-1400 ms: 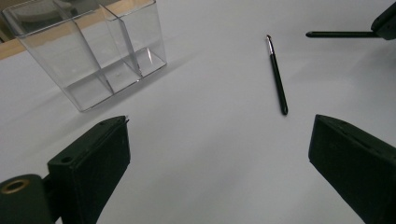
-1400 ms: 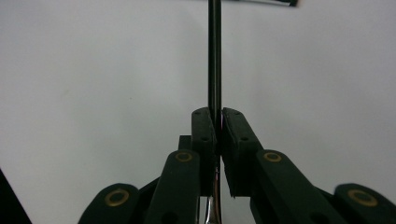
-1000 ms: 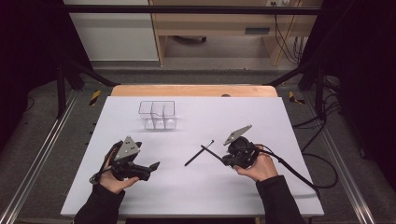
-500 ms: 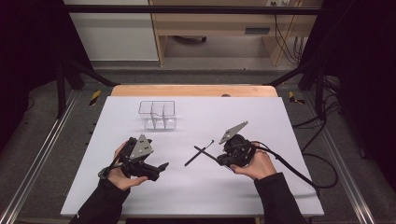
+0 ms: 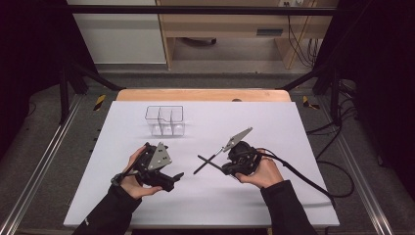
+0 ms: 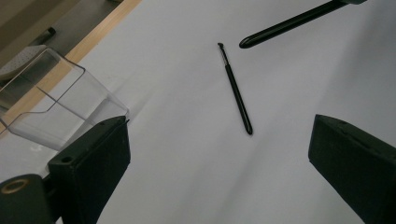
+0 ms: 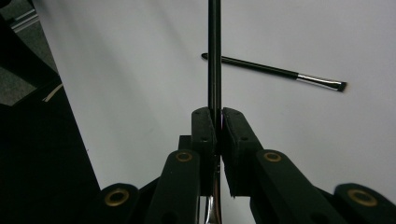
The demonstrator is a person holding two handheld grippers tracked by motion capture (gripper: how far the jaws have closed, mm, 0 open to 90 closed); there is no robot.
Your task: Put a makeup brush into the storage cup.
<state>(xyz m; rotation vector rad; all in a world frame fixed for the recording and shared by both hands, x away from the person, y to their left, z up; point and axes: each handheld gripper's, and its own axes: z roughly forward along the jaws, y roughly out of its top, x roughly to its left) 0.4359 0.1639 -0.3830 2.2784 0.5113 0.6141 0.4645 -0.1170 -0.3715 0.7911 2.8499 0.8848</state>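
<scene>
My right gripper [image 5: 227, 169] [image 7: 215, 114] is shut on a thin black brush handle [image 7: 214, 56] [image 5: 218, 165] that sticks out to the left above the table. A second black brush [image 5: 199, 169] [image 7: 261, 69] [image 6: 236, 91] with a silver ferrule lies flat on the white tabletop, crossing under the held one. To its left, my left gripper [image 5: 177, 176] [image 6: 219, 135] hovers with jaws open wide and nothing between them, pointing toward the lying brush. The held handle's tip [image 6: 289, 24] reaches into the top of the left gripper view.
A clear plastic organizer [image 5: 165, 120] [image 6: 60, 107] with dividers stands at the back left of the white tabletop [image 5: 293, 127]. A wooden edge [image 5: 203, 94] runs along the far side. Cables [image 5: 303, 178] trail off the right gripper over the table's right side.
My left gripper has moved right toward the middle of the table and risen a little, still open. The right gripper and its held handle have stayed about where they were.
</scene>
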